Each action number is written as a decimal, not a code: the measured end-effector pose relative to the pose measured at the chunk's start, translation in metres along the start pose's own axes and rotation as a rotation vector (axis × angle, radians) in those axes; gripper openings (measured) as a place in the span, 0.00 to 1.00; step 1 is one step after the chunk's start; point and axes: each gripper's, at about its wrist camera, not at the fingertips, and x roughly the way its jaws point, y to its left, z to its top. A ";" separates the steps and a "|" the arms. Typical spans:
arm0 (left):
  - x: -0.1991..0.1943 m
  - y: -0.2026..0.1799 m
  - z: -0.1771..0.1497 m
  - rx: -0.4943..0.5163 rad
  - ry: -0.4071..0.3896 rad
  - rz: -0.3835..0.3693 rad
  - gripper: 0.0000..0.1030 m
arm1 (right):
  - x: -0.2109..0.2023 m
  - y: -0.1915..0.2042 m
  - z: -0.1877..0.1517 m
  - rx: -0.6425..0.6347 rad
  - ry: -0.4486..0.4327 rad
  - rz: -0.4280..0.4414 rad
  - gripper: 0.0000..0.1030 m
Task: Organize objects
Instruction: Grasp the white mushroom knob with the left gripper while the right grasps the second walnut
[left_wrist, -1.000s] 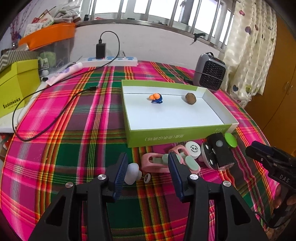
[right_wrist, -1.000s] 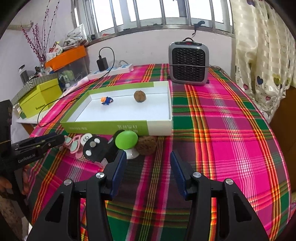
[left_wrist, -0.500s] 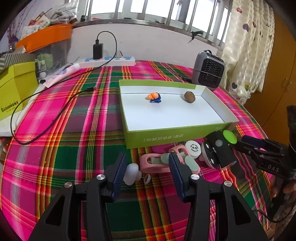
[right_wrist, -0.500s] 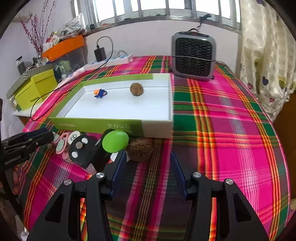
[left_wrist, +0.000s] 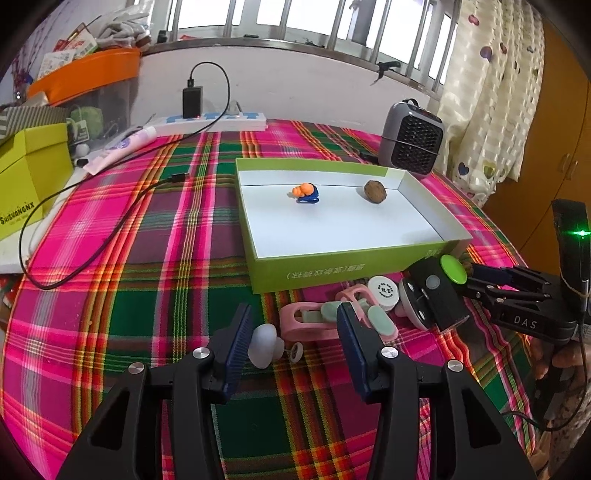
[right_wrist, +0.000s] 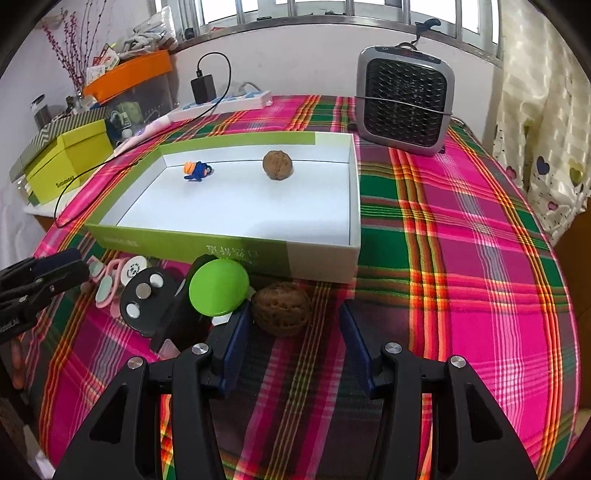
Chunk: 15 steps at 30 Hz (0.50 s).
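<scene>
The walnut (right_wrist: 282, 308) lies on the tablecloth just before the green box (right_wrist: 229, 243), between the right gripper (right_wrist: 291, 332)'s closing jaws, nearer its left pad, ungripped. The left gripper (left_wrist: 293, 332) hangs open beside a white mushroom toy (left_wrist: 263, 345).

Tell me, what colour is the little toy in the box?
The little toy is orange and blue, clearest in the left wrist view.

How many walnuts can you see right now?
2. One walnut lies inside the green box, near its far wall. The other walnut sits on the tablecloth in front of the box, between the right gripper's closing jaws. Clutter might hide more.
</scene>
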 end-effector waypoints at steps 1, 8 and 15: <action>0.001 0.001 0.000 0.002 0.000 0.002 0.43 | -0.001 0.001 0.000 -0.002 -0.004 0.002 0.43; 0.007 0.001 0.005 0.007 0.004 -0.032 0.44 | -0.006 0.001 -0.002 0.006 -0.018 0.002 0.33; 0.005 -0.003 0.003 0.000 0.012 -0.062 0.44 | -0.011 0.004 -0.009 0.022 -0.017 0.010 0.33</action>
